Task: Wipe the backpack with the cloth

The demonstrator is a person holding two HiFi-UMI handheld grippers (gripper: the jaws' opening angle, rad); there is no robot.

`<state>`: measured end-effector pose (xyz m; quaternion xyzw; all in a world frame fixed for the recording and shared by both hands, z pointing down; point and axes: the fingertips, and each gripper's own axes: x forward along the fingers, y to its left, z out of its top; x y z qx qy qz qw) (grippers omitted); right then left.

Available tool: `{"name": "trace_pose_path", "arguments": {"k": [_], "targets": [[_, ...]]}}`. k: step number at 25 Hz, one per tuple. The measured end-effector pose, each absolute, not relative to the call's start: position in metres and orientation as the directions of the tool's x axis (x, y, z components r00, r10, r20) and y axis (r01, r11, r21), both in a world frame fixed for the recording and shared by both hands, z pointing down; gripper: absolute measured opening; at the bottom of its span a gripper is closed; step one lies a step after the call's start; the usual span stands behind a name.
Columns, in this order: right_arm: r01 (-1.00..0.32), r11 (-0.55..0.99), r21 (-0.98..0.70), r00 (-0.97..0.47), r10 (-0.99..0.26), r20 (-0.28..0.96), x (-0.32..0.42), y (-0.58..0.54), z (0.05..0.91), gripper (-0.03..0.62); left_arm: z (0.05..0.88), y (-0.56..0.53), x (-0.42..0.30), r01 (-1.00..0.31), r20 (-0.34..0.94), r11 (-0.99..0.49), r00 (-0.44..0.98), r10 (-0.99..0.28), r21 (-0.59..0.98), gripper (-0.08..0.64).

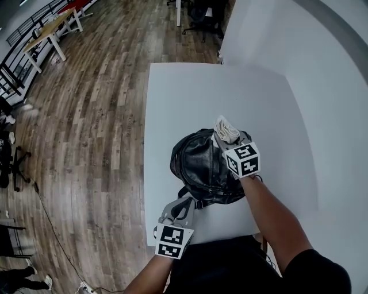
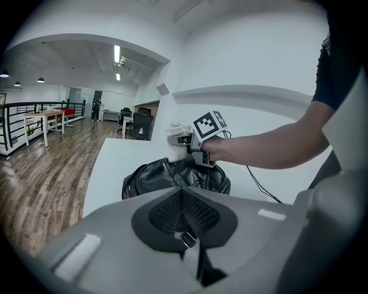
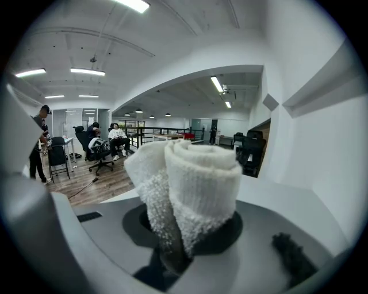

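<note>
A black leather backpack (image 1: 202, 166) lies on the white table (image 1: 184, 97). My right gripper (image 1: 225, 138) is shut on a folded white cloth (image 1: 226, 130) at the backpack's far right edge; the cloth (image 3: 190, 189) fills the right gripper view. My left gripper (image 1: 183, 211) sits at the backpack's near end, shut on a black mesh strap (image 2: 183, 211) with a small buckle (image 2: 187, 238). The left gripper view shows the backpack (image 2: 172, 177) beyond the strap, with the cloth (image 2: 177, 140) on its top and the right gripper (image 2: 183, 139) held by a hand.
A white wall (image 1: 322, 69) runs along the table's right side. Wooden floor (image 1: 92, 132) lies to the left, with a desk (image 1: 52, 28) and office chairs (image 1: 201, 14) farther off. People sit and stand in the background (image 3: 86, 143). A thin cable (image 2: 261, 186) trails on the table.
</note>
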<state>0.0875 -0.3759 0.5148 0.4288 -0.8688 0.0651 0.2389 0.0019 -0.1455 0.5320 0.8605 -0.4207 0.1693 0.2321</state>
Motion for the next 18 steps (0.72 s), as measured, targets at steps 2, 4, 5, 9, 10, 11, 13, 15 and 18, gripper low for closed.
{"name": "trace_pose_path", "arguments": {"k": [2,4,5,9,10,11,13,15,18], "targets": [[-0.786,0.611,0.096,-0.505,-0.724,0.470,0.097,-0.376,0.511,0.089,0.531,-0.146,0.003,-0.802,0.483,-0.539,0.590,-0.647,0.257,0.006],[-0.795,0.599,0.099,-0.494,-0.733,0.467,0.105,-0.377,0.507,0.089,0.528,-0.146,0.005,-0.801,0.478,-0.541,0.592,-0.649,0.256,0.006],[-0.800,0.592,0.099,-0.489,-0.739,0.464,0.109,-0.377,0.505,0.089,0.527,-0.146,0.006,-0.800,0.476,-0.542,0.593,-0.650,0.256,0.006],[-0.823,0.560,0.093,-0.468,-0.763,0.447,0.124,-0.376,0.497,0.089,0.523,-0.147,0.005,-0.801,0.467,-0.544,0.592,-0.657,0.250,0.006],[-0.828,0.554,0.092,-0.464,-0.767,0.442,0.128,-0.376,0.495,0.089,0.523,-0.148,0.005,-0.802,0.466,-0.543,0.591,-0.659,0.248,0.006],[-0.831,0.549,0.090,-0.462,-0.772,0.437,0.131,-0.376,0.493,0.089,0.522,-0.148,0.005,-0.803,0.466,-0.543,0.589,-0.660,0.247,0.006],[-0.836,0.541,0.088,-0.459,-0.778,0.428,0.136,-0.375,0.490,0.089,0.523,-0.149,0.006,-0.804,0.467,-0.542,0.588,-0.661,0.244,0.006],[-0.841,0.534,0.088,-0.455,-0.786,0.418,0.142,-0.375,0.485,0.089,0.522,-0.148,0.009,-0.803,0.465,-0.545,0.589,-0.661,0.242,0.006],[-0.848,0.522,0.091,-0.449,-0.800,0.398,0.149,-0.373,0.476,0.089,0.521,-0.146,0.013,-0.799,0.461,-0.552,0.594,-0.659,0.240,0.006]]}}
